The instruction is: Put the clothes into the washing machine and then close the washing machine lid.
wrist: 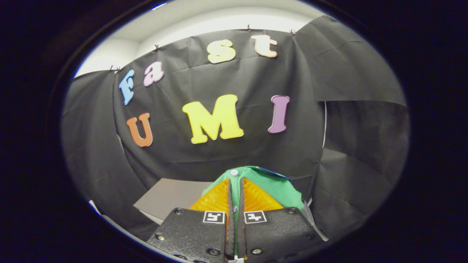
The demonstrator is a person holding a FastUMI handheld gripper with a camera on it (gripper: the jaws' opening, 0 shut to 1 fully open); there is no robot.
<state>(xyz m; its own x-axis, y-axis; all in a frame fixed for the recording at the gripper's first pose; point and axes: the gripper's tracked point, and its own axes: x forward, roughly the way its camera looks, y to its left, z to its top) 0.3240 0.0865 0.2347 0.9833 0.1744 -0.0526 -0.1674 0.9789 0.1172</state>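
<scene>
While its two fingers stand almost together with green fabric pinched in the narrow slit between them, the hand-held gripper (235, 190) is clenched on a green garment (272, 184), grasping it and carrying it raised in front of the booth's black wall. The garment bunches over the fingertips from about eleven to two o'clock of them, a small white button (234, 172) sitting on the cloth right at twelve o'clock, and most of the loose fabric spilling toward two and three o'clock past the right-hand finger. A strip of green also shows down the gap toward six o'clock. Beyond the fingers, at about nine to ten o'clock and lower down, lies a flat pale grey surface (166, 199); whether it is a desk or part of the washing machine I cannot tell. Judging by this, the task is early: the garment is picked up, but loading it and closing the lid remain.
</scene>
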